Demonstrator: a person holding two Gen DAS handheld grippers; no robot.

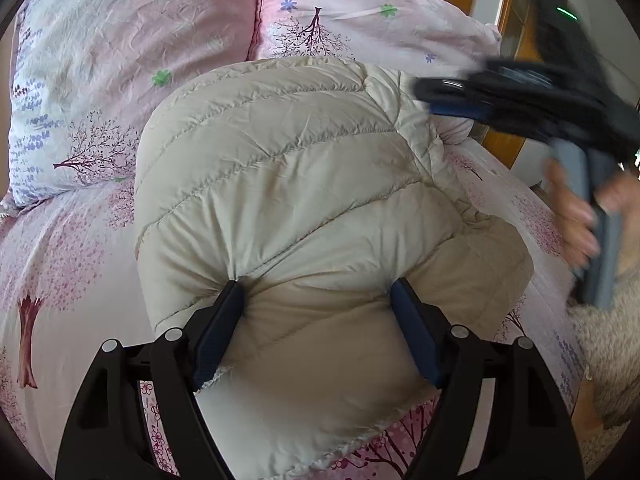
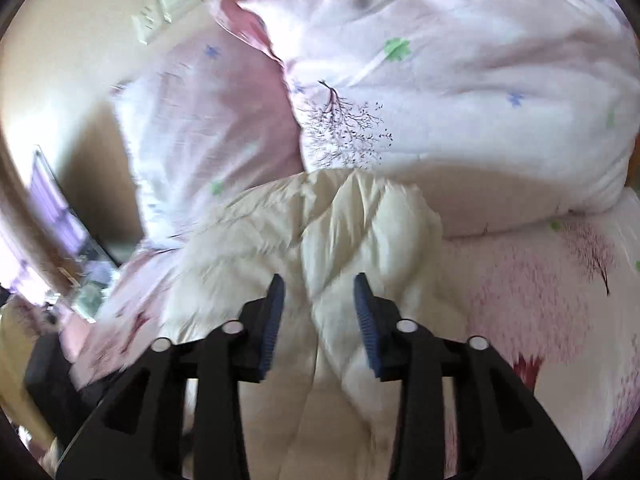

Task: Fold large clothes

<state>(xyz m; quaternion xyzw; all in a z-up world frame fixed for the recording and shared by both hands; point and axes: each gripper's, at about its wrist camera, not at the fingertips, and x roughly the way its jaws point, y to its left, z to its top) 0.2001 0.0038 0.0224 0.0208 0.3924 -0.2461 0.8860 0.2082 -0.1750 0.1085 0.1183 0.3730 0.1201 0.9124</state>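
A cream quilted down jacket [image 1: 304,184] lies folded in a thick bundle on the pink floral bedsheet [image 1: 68,264]. My left gripper [image 1: 318,296] is open, its two blue pads pressed against the near end of the bundle, one on each side. My right gripper [image 2: 319,292] is open above the jacket [image 2: 372,236], with nothing between its pads. In the left wrist view the right gripper [image 1: 440,98] shows blurred at the upper right, over the jacket's far right edge, held by a hand [image 1: 576,208].
Two pink floral pillows [image 1: 120,60] [image 1: 360,16] lie behind the jacket at the head of the bed. A wooden bed frame [image 1: 502,148] runs along the right side. A fluffy beige fabric [image 1: 608,352] sits at the right edge.
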